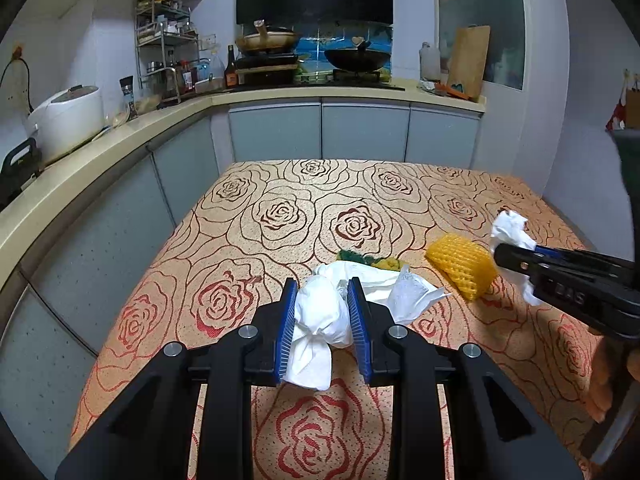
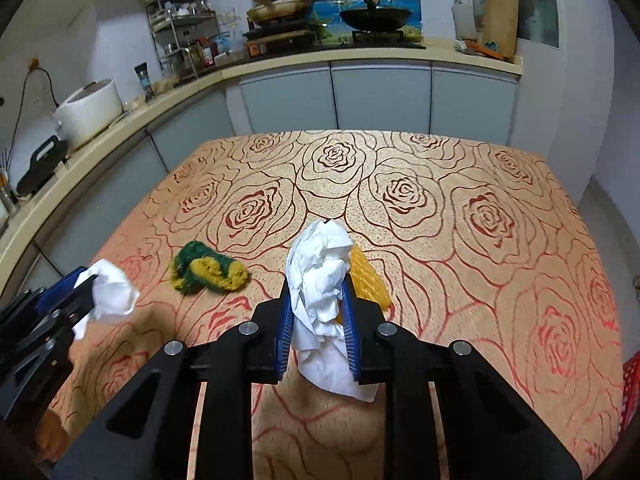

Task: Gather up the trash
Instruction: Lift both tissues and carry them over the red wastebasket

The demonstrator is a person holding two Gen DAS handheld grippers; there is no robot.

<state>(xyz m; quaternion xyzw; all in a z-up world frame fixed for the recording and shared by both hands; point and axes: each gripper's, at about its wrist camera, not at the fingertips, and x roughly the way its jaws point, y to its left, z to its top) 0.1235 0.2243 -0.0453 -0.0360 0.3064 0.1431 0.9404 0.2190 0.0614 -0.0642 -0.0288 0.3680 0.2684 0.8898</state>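
Left wrist view first: the left hand-held gripper (image 1: 322, 307) is clamped on a crumpled white tissue wad (image 1: 320, 322), its blue pads (image 1: 286, 336) pressing both sides, with a loose tail of paper hanging below them. The wad hides most of what lies just beyond it: a flat white tissue sheet (image 1: 408, 294) spread on the bench (image 1: 248, 216) and a green-and-yellow scrubber (image 1: 372, 260), of which only a sliver shows here. The right wrist view shows that scrubber (image 2: 208, 270) whole, lying free on the rose-patterned cloth.

The right hand-held gripper (image 2: 318, 312) grips a second white tissue wad (image 2: 320, 292), which bulges above the pads and trails below them (its lower end is blurred). From the left side the same gripper (image 1: 510, 254) enters at the right edge, cut off by the frame, holding its tissue (image 1: 510, 230) clear above the cloth. A yellow foam net sleeve (image 1: 462, 266) lies on the bench between the two grippers; in the right wrist view it (image 2: 368, 280) is largely hidden behind the held tissue.

At the right edge of the right wrist view a strip of red mesh (image 2: 630, 380) shows, too cropped to identify.

Beyond the trash, the far half of the bench is bare cloth up to its far edge, with a gap before the grey cabinet fronts (image 1: 360, 128). The countertop (image 1: 120, 132) along the left carries a white rice cooker (image 1: 66, 122).
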